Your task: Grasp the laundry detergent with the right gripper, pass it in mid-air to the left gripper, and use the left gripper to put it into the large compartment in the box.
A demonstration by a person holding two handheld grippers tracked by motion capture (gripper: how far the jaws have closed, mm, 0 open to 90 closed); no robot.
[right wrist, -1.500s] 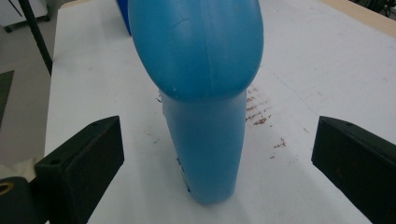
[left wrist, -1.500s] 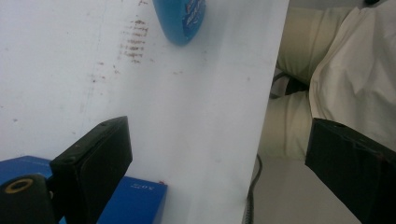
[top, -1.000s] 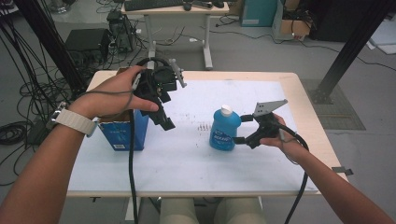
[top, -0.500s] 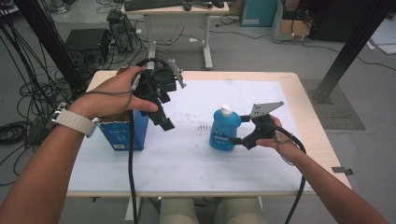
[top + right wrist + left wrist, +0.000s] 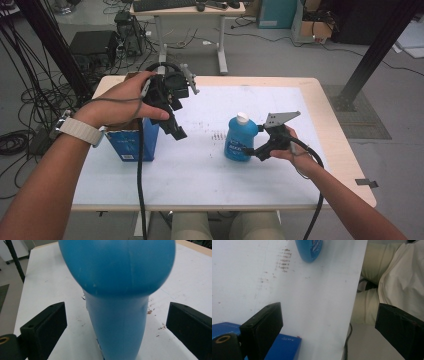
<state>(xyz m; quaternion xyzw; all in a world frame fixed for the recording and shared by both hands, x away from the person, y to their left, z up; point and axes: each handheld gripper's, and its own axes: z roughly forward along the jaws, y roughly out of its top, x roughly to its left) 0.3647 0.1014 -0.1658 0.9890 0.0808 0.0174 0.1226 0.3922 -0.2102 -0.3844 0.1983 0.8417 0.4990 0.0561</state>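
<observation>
A blue bottle [image 5: 238, 142] with a white cap stands upright right of centre on the white table [image 5: 200, 175]. My right gripper [image 5: 253, 146] is open, level with the bottle's lower body; in the right gripper view the bottle [image 5: 117, 290] rises between the wide-apart jaws of that gripper [image 5: 117, 325], with a gap on each side. My left gripper [image 5: 176, 129] hangs open above the table, just right of a blue box [image 5: 132, 144]. Seen from the left gripper [image 5: 329, 325], the box [image 5: 284, 346] lies at lower left and the bottle [image 5: 309, 248] at the top.
The table's near edge runs past the person's legs [image 5: 392, 282]. Behind the table stands a desk [image 5: 187, 10] with a keyboard. Cables and black equipment [image 5: 95, 42] cover the floor at left. A black post [image 5: 370, 55] leans at the far right.
My right gripper has slid a little to the left, so the bottle now stands between its jaws. The left hand and its gripper have stayed put.
</observation>
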